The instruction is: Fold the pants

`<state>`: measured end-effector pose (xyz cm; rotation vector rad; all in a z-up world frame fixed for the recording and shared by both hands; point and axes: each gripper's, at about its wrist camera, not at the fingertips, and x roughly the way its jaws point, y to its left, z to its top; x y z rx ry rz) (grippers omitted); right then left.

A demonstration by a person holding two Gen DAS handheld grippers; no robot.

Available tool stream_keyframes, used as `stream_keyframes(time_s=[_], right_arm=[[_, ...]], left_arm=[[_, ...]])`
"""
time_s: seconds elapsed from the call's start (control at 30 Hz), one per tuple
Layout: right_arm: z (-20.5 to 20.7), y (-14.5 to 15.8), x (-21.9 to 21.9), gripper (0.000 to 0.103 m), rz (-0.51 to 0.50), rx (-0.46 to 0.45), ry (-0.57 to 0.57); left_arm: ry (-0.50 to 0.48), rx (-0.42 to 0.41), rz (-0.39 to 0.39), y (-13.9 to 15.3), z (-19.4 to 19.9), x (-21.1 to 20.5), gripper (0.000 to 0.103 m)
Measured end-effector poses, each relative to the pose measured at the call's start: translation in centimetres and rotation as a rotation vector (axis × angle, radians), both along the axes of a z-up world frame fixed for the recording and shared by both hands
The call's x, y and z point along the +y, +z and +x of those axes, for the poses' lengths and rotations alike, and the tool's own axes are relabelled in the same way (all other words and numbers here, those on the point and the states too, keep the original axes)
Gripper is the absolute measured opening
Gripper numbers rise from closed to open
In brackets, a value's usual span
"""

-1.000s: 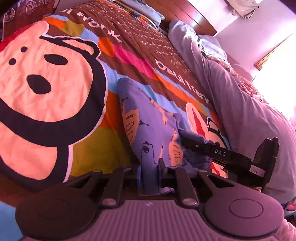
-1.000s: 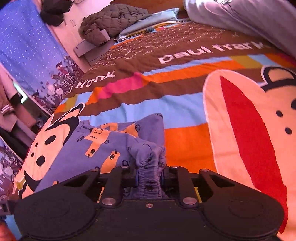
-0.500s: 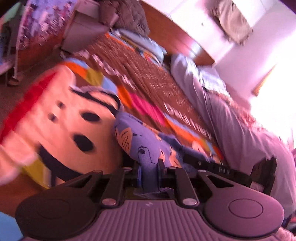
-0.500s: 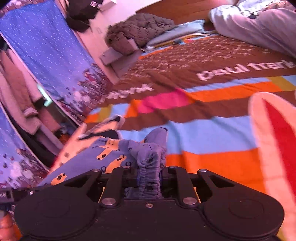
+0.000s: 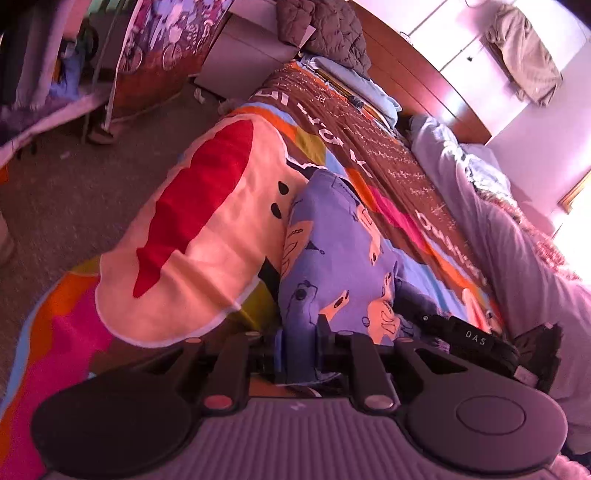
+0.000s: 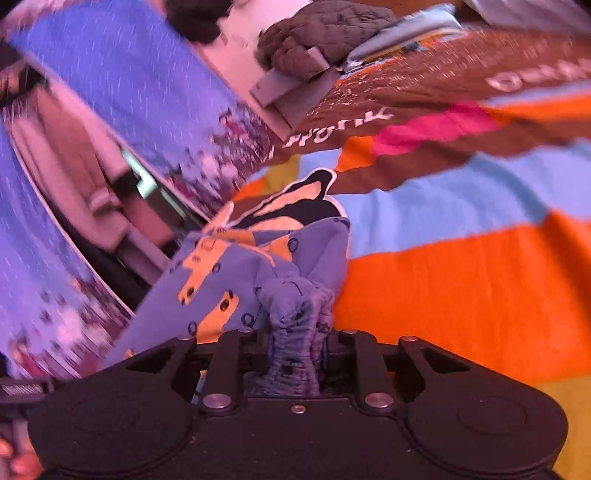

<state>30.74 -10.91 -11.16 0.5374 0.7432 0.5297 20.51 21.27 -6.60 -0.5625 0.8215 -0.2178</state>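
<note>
Pants (image 5: 332,258) lie bunched on the bedspread (image 5: 207,221), no neat fold yet. Left gripper (image 5: 298,354) pinches one end; right gripper (image 6: 295,354), jaws easing apart, has the waistband between them.

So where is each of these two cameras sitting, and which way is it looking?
Left wrist view: mounted on the left tongs, looking along them over the bed toward the wooden headboard; the tongs pinch the blue printed pants, and the right tongs show at the right edge.

Right wrist view: mounted on the right tongs, looking across the bed toward a blue patterned curtain; its jaws are opening with the pants' gathered waistband between them.

Shared: the same pants, the striped cartoon bedspread and a quilted jacket.
</note>
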Motion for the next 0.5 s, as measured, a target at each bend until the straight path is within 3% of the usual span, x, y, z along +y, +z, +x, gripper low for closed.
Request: stream_keyframes(time_s=[0.07,0.23,0.5], right_arm=[[0.2,-0.4,-0.6,0.022,0.042,0.009,0.002],[0.1,-0.4,-0.3,0.024,0.030,-0.017,0.008],[-0.5,-0.5,-0.4,0.027,0.021,-0.030,0.010]], left_arm=[[0.000,0.013,0.008,0.0,0.3,-0.1,0.019],[-0.010,0.017,0.099,0.2,0.2,-1.1,0.023],[0.005,0.013,0.083,-0.1,0.0,-0.9,0.029]])
